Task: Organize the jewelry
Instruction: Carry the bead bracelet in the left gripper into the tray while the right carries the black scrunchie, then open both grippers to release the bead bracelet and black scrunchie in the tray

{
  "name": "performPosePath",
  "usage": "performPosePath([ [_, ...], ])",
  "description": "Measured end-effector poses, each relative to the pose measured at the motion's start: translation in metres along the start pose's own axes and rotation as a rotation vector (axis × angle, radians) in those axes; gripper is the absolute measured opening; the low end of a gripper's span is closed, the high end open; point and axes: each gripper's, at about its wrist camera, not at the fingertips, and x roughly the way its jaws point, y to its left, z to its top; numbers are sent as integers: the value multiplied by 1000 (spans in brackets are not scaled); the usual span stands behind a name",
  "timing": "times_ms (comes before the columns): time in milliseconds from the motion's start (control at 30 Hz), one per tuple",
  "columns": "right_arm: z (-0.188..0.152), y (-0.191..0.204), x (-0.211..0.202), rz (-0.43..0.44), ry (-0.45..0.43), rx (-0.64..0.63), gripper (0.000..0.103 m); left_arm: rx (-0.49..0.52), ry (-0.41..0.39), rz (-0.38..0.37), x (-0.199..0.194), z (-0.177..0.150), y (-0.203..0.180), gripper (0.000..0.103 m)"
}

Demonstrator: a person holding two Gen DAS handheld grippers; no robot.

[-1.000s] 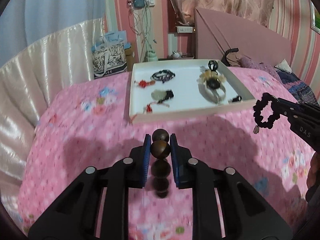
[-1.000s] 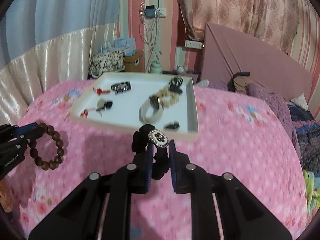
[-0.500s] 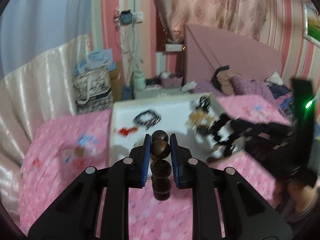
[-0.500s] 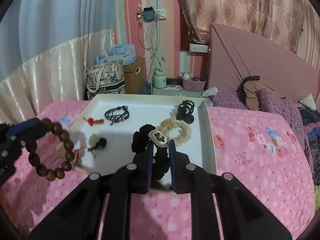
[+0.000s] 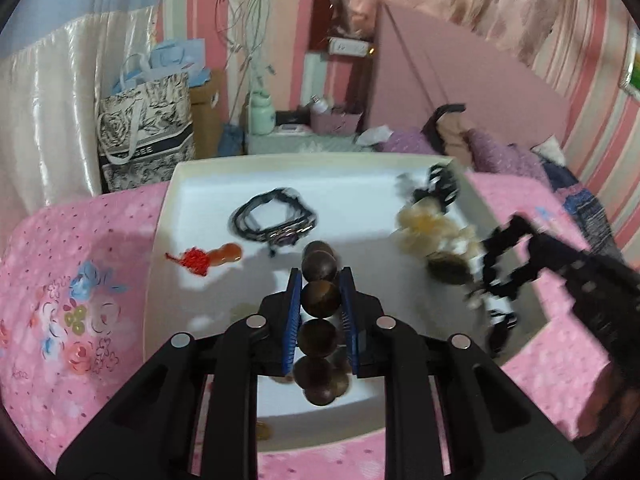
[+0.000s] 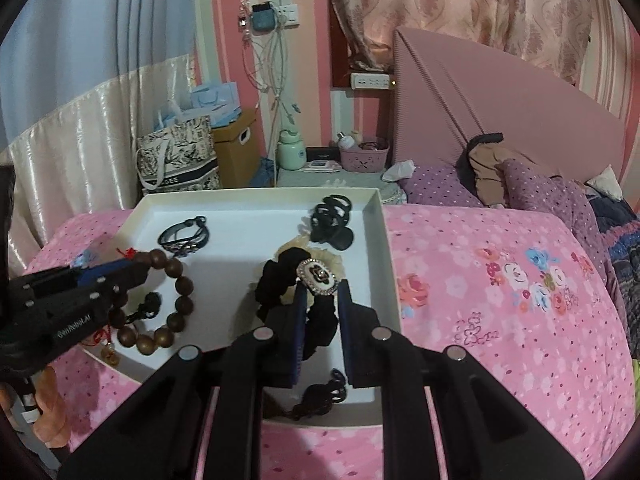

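Observation:
My left gripper (image 5: pixel 320 292) is shut on a brown wooden bead bracelet (image 5: pixel 320 302) and hangs over the near middle of the white tray (image 5: pixel 172 240). In the right wrist view that bracelet (image 6: pixel 176 304) dangles from the left gripper (image 6: pixel 120 276) over the tray's left part. My right gripper (image 6: pixel 322 292) is shut on a black scrunchie (image 6: pixel 280 280) with a jewelled oval charm (image 6: pixel 318 278), above the tray's right side. The left wrist view shows it blurred at the right (image 5: pixel 500 264). A cream scrunchie (image 5: pixel 432 228) lies partly hidden beneath.
In the tray (image 6: pixel 384 248) lie a black cord bracelet (image 6: pixel 184 236), a black hair claw (image 6: pixel 332 220), a red knot charm (image 5: pixel 204 258) and a small black piece (image 6: pixel 320 396). Pink floral bedspread (image 6: pixel 500 300) surrounds it. A tote bag (image 6: pixel 176 156) and a bedside stand (image 6: pixel 332 178) stand behind.
Both grippers have moved forward from above the pink bedspread to above the tray, drawing closer together. Each keeps its grip on its piece.

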Motion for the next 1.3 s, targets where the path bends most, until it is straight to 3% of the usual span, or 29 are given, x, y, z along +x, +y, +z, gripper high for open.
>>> performPosePath([
  [300, -12, 0, 31, 1, 64, 4, 15, -30, 33, 89, 27, -3, 16, 18],
  [1033, -28, -7, 60, -48, 156, 7, 16, -19, 38, 116, 31, -7, 19, 18],
  [1167, -28, -9, 62, -42, 163, 20, 16, -20, 37, 121, 32, -8, 20, 20],
  [1300, -28, -10, 61, -31, 163, 21, 18, -20, 36, 115, 30, -8, 18, 27],
])
